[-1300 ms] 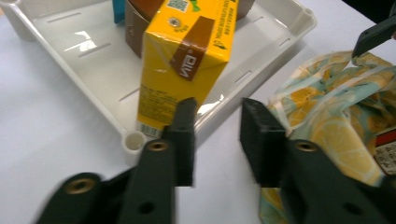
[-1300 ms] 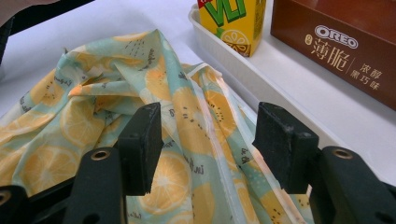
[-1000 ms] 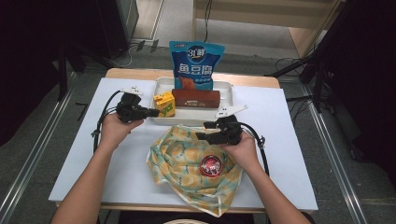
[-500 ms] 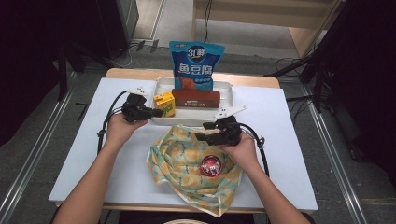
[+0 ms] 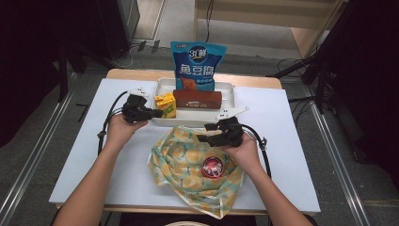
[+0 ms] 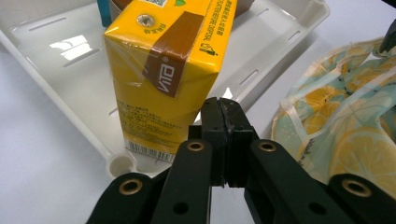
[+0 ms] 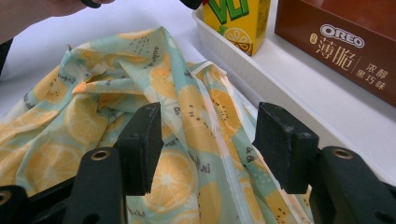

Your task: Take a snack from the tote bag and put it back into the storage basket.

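A: Cloth first, since it is lying nearest. The lemon-print bag (image 5: 193,162) is sprawling crumpled on the white table (image 5: 84,160), with a small red round tin (image 5: 214,166) sitting on it, and the right gripper (image 7: 208,140) is hanging just over its far edge, jaws spread wide with a pale seam running between them

B: So that one is getting ready to pinch the rim?

A: I am judging so. To do it well, the jaws should be coming down astride that seam and closing on a single layer, so the mouth is opening rather than bunching

B: And the left gripper (image 6: 223,140)?

A: Its jaws are pressed together on nothing, with the tips sitting just beside the lower corner of the yellow Vita lemon tea carton (image 6: 163,74). The carton is standing upright at the near left end of the white tray (image 5: 160,89), just inside the wall

B: Shut jaws are not going to be lifting a carton

A: Right, they should be opening wide first, then squaring up on the carton's two flat faces above the tray wall, so the wall is not blocking the lower jaw. Beyond it, the brown Oreo box (image 5: 197,99) is lying close alongside, and the blue fish tofu snack bag (image 5: 197,66) is standing at the back, so the lift should be going straight up, away from both
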